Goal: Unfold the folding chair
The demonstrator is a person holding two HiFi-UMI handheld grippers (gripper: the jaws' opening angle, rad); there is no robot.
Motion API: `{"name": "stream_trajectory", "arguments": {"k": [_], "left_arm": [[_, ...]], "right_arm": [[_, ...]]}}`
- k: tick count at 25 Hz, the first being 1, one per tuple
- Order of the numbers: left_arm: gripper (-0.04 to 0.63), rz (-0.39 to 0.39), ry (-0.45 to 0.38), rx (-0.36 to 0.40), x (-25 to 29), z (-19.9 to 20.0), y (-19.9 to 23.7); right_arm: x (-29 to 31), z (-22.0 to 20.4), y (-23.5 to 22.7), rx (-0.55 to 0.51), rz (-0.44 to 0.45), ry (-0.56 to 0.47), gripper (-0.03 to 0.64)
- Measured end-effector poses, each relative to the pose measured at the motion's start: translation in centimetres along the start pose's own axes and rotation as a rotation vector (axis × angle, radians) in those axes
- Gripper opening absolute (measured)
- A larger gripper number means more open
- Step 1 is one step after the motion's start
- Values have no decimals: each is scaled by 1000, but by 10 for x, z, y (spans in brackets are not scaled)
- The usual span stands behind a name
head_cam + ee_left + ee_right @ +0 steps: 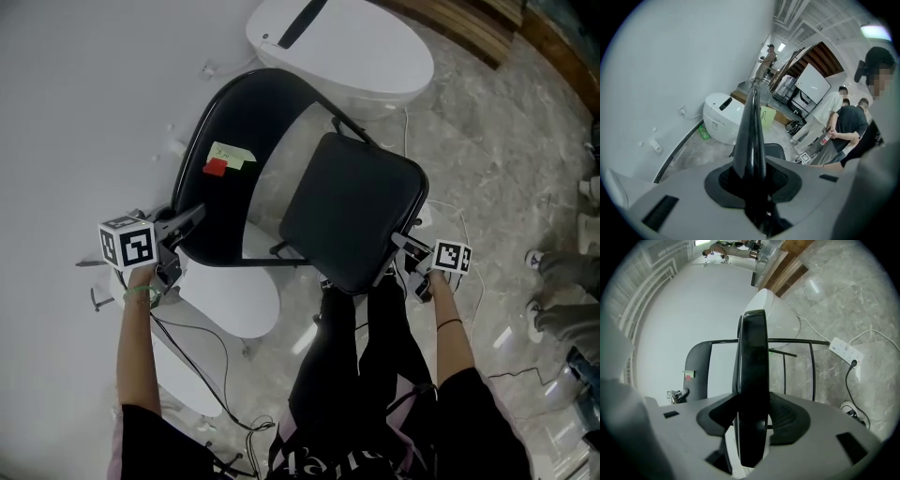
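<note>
Black folding chair (217, 214), padded seat (352, 211) tilted

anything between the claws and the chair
Nothing visible. The left claw has the backrest between its jaws, which are opening. The right claw has the seat edge between its jaws, also opening.

- Setting: an indoor shared workspace, of the lab or studio sort, not a home.
- Floor (506, 141): grey stone-look tiles, with a power strip (846, 351) and loose cables (202, 347) lying on them.
- Wall (84, 94): plain white, unfurnished.
- Ceiling (797, 18): open, with exposed framing and strip lighting.
- Background: several standing people (843, 126), a large white board (813, 84), wooden panelling (825, 58) and a white rounded machine housing (723, 117).
</note>
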State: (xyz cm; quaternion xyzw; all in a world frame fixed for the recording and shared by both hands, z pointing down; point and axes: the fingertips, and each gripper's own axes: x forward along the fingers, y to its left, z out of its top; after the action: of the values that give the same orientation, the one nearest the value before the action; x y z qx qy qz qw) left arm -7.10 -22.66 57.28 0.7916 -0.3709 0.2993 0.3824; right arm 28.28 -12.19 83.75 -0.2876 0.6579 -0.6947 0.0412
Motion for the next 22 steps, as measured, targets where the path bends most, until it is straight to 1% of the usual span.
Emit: {"name": "stream_trajectory", "arguments": {"k": [2, 5, 7, 9, 12, 14, 16, 17, 19, 20, 21, 22], "left_arm": [[83, -8, -35, -13, 4, -2, 6], [87, -2, -94, -43, 15, -13, 33], [96, 3, -106, -59, 22, -18, 52], [98, -31, -102, -78, 27, -23, 62], [89, -103, -102, -83, 29, -26, 58], [86, -106, -105, -63, 30, -24, 54], [86, -106, -97, -52, 32, -24, 54], [86, -114, -93, -54, 32, -26, 54], [86, -141, -97, -63, 31, -29, 55], [86, -145, -97, -60, 31, -29, 55], [84, -141, -98, -50, 29, -29, 53], [84, -133, -101, -37, 27, -27, 52]], "right_arm": [[-5, -1, -13, 0, -32, -18, 190], [-4, -3, -37, -3, -66, -48, 194], [-6, -4, -52, -10, -107, -78, 193], [-13, -6, -67, 10, -145, -126, 193], [-18, -13, -85, 49, -169, -189, 193], [-21, -18, -92, 54, -191, -215, 193], [-26, -24, -101, 62, -251, -248, 192], [-28, -28, -106, 71, -303, -260, 192], [-31, -34, -120, 93, -455, -276, 114], [-33, -35, -126, 101, -520, -282, 86], [-33, -36, -127, 106, -541, -287, 84], [-34, -37, -126, 114, -515, -294, 83]]}}
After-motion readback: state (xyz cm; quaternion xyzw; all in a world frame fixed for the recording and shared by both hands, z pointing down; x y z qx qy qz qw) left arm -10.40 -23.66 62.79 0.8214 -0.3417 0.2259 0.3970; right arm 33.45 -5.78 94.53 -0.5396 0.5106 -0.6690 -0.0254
